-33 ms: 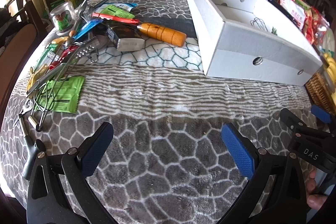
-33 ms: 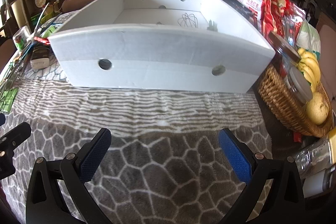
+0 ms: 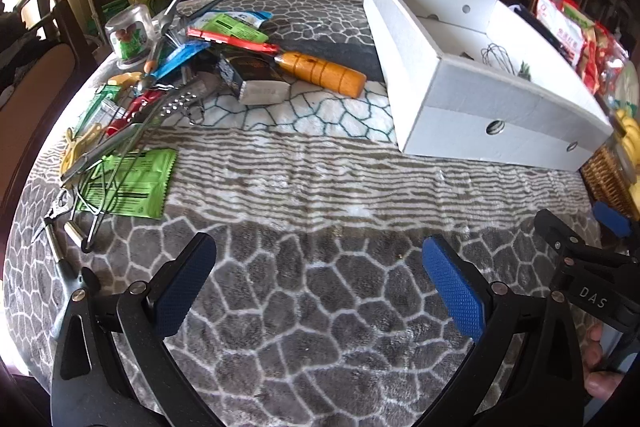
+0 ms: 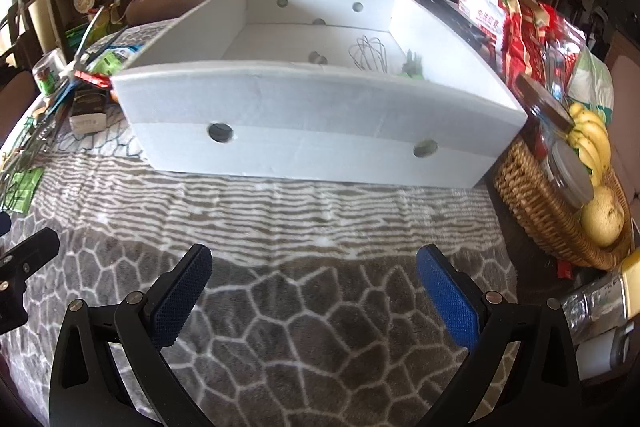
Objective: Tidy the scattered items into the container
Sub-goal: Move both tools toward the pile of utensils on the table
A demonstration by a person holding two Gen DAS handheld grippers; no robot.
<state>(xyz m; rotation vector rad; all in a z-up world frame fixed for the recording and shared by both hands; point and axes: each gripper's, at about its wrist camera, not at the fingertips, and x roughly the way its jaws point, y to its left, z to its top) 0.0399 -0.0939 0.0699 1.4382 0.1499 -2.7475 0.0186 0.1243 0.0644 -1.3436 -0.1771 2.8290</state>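
Left wrist view: the left gripper [image 3: 318, 279] hangs over a grey patterned blanket [image 3: 320, 327], its blue-padded jaws spread wide with nothing between them; the right gripper's black frame enters at the right edge. Beyond it to the left lies the scattered heap: a green packet [image 3: 134, 187] under wire utensils, a slotted metal tool [image 3: 176, 105], a dark box [image 3: 256, 77], an orange-handled tool [image 3: 324, 73] and a small clear jar [image 3: 130, 35]. The white cardboard container [image 3: 452, 107] stands well apart at upper right. Right wrist view: the right gripper [image 4: 314, 285] is likewise wide apart and empty, facing the container's near wall; inside rest a wire whisk [image 4: 370, 53] and a green item [image 4: 412, 65]. A wicker basket [image 4: 536, 203] of bananas stands just beside it.
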